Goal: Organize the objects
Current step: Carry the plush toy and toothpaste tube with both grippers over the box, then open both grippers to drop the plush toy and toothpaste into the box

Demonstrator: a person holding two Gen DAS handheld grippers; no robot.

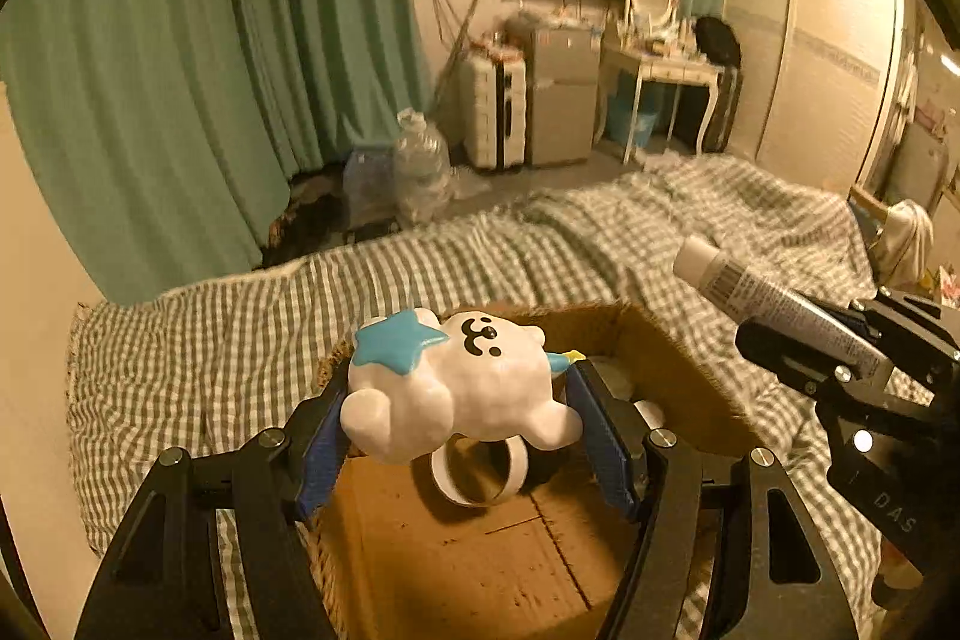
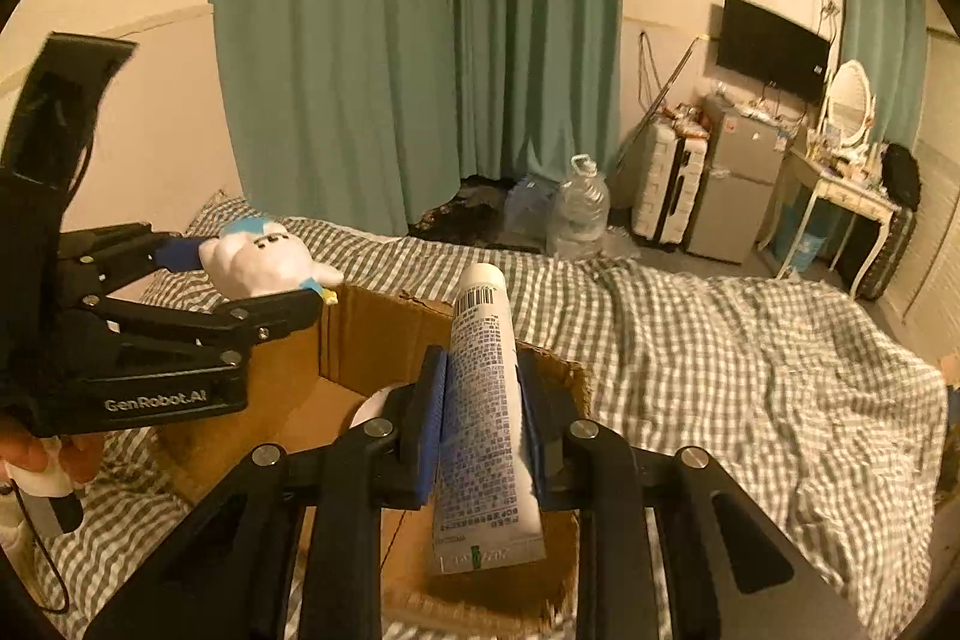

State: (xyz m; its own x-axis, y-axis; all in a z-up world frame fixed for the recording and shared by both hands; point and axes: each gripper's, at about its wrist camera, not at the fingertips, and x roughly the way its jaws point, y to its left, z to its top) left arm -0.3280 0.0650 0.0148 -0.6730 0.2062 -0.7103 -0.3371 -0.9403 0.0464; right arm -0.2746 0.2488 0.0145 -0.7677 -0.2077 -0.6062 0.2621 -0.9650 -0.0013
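My left gripper (image 1: 462, 400) is shut on a white bear toy (image 1: 456, 388) with a blue star and holds it above an open cardboard box (image 1: 678, 370). A roll of white tape (image 1: 480, 472) lies in the box. My right gripper (image 2: 480, 412) is shut on a white tube (image 2: 486, 412) with printed text, cap pointing away, over the box (image 2: 360, 334). In the right wrist view the left gripper (image 2: 252, 292) with the toy (image 2: 258, 262) is at the left. In the left wrist view the right gripper (image 1: 840, 358) with the tube (image 1: 762, 298) is at the right.
The box stands on a bed with a green checked cover (image 1: 210, 340). Green curtains (image 2: 420, 40), water jugs (image 2: 579, 214), a suitcase (image 2: 660, 196), a small fridge (image 2: 732, 184) and a dressing table (image 2: 840, 184) lie beyond the bed.
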